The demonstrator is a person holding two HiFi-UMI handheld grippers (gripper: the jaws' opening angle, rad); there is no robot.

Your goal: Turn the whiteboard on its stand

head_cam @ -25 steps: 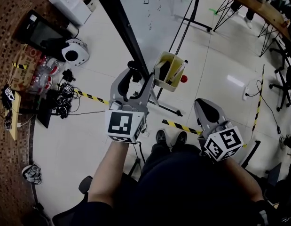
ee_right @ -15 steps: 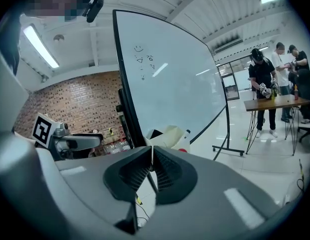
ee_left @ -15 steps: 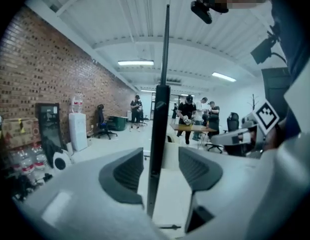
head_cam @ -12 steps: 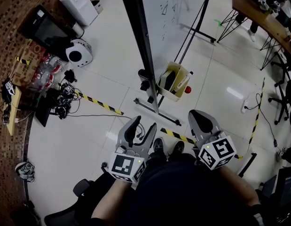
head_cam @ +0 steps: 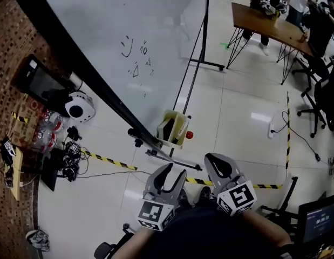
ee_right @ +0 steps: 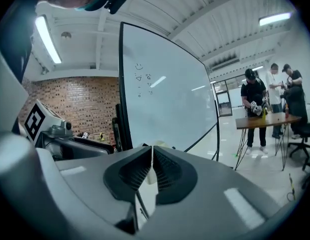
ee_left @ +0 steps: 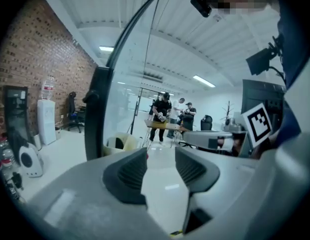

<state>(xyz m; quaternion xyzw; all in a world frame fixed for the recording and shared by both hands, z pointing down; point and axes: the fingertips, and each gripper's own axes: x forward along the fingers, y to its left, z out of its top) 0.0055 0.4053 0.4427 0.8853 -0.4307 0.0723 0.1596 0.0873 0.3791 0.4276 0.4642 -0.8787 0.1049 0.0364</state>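
**Both grippers clear of whiteboard, left half open, right shut**

Pale tiled floor (head_cam: pixel 242 107) fills the head view, with a brick wall (head_cam: pixel 7 53) down the left edge. The whiteboard (head_cam: pixel 118 31) spans the upper left, its black-edged face slanting across the frame with a few small pen marks on it. It sits in a black stand (head_cam: pixel 198 47) whose foot bar lies on the floor just ahead of the grippers. In the right gripper view the whiteboard (ee_right: pixel 165 99) stands upright straight ahead. In the left gripper view only its dark edge (ee_left: pixel 97 114) shows, left of the jaws.

A wooden table (head_cam: pixel 264 23) is at top right, with people around it. A yellow bin (head_cam: pixel 172 128) hangs at the board's lower edge, with a small red knob (head_cam: pixel 189 135) beside it. Black-yellow tape (head_cam: pixel 110 162) runs across the floor.

Left gripper (head_cam: pixel 172 170) (ee_left: pixel 161 154): jaws have just been closing and now stand part open, with nothing between them, apart from the board. Right gripper (head_cam: pixel 216 159) (ee_right: pixel 152 151): pads together, nothing held, also apart from the board. The 2 grippers are side by side, low in the frame.
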